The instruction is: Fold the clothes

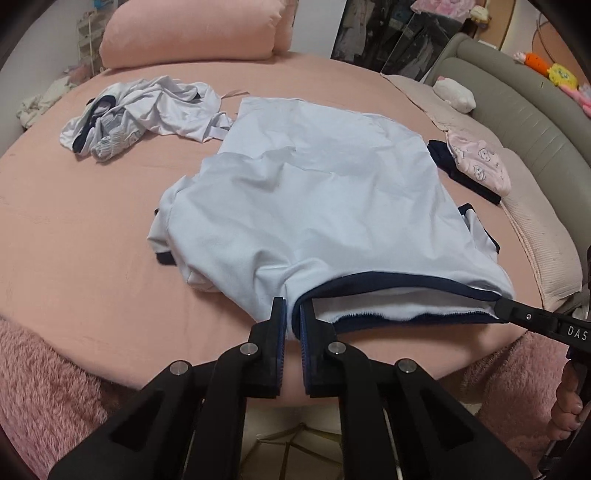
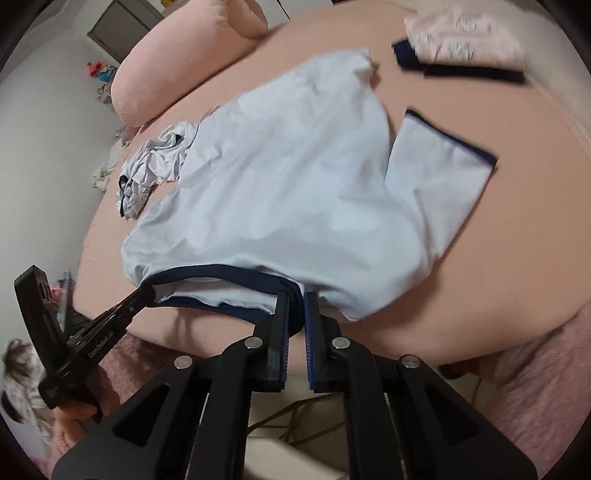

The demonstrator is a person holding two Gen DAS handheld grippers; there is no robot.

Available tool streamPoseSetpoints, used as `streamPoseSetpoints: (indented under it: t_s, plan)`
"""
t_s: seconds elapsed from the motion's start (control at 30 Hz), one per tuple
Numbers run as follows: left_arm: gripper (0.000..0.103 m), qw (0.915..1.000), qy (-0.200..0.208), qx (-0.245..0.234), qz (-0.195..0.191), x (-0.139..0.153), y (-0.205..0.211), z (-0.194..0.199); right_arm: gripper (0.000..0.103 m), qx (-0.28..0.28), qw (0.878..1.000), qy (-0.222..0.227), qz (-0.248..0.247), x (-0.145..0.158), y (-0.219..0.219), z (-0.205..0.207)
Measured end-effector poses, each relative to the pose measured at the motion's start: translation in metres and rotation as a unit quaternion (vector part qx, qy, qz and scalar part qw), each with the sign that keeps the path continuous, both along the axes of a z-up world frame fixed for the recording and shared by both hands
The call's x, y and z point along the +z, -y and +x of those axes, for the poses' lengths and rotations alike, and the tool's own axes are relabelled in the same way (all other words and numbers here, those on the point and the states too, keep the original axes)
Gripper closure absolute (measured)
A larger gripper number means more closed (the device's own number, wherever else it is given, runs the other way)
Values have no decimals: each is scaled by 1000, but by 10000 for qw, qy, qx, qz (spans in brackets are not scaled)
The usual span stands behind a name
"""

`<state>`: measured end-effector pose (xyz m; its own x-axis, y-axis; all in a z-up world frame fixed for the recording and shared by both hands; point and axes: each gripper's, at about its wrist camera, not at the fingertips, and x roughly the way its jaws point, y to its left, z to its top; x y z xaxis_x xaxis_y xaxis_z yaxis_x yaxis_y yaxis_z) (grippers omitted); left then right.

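Note:
A pale blue T-shirt [image 1: 314,192] with navy trim lies spread on the pink bed [image 1: 74,240]. My left gripper [image 1: 292,312] is shut on the left end of its navy-edged opening at the near side. My right gripper [image 2: 296,301] is shut on the right end of the same edge, so the trim [image 2: 221,271] runs stretched between the two. In the left wrist view the right gripper [image 1: 498,306] enters from the right. In the right wrist view the left gripper [image 2: 142,293] enters from the left. One sleeve [image 2: 443,166] with a navy cuff lies flat to the right of the shirt [image 2: 277,184].
A crumpled white garment [image 1: 147,110] lies at the back left of the bed. A folded pink garment [image 1: 480,166] rests on a dark navy one at the right. Pink pillows [image 1: 192,29] stand at the far end, a grey padded edge [image 1: 517,110] runs along the right, and a fuzzy pink blanket [image 1: 44,387] hangs at the near edge.

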<state>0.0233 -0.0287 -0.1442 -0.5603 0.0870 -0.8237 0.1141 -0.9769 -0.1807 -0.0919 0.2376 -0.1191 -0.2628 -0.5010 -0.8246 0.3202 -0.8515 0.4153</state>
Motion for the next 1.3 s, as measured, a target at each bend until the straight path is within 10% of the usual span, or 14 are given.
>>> streamPoseSetpoints:
  t_s: [0.3,0.53,0.83,1.03,1.3]
  plan:
    - [92,9992,38,60,384,-5,-2,4,97,137,9966,205,786,-22,27,-4]
    - [67,9996,-126,-166,166,5,-21,-16,95,265,9961,-532,646,13,58,-16]
    - [63,9975,-252,-1,-659,-5,-22,-8,84,612,9946,-28,838,-22,61,-10]
    - [78,9976,237,20,-647,-30,-19,-22,84,906,9772,-306,1896,-41,78,1]
    - [95,9993,206,7,-303,-19,-13,-14,96,468,9899,-52,1334,-52,53,-9]
